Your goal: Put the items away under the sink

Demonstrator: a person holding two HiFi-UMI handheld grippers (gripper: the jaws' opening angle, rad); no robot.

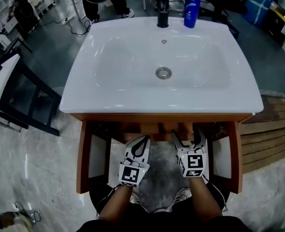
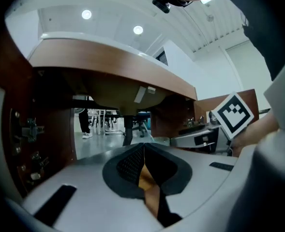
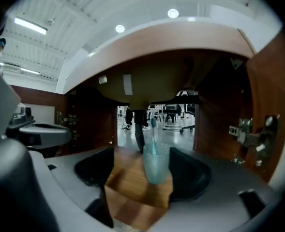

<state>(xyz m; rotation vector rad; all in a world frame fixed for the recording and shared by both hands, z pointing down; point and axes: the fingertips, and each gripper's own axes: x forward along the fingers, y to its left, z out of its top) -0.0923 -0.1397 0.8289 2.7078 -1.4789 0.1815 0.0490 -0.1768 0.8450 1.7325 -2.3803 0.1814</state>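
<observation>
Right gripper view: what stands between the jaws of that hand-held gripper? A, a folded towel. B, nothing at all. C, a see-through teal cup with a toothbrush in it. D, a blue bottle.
C: a teal cup with a toothbrush in it stands on the wooden shelf, between the wide-apart jaws of the right hand-held gripper.

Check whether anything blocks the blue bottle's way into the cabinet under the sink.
Nothing visible does: both cabinet doors stand open. The blue bottle stands on the sink rim beside the faucet. A cup stands inside.
</observation>
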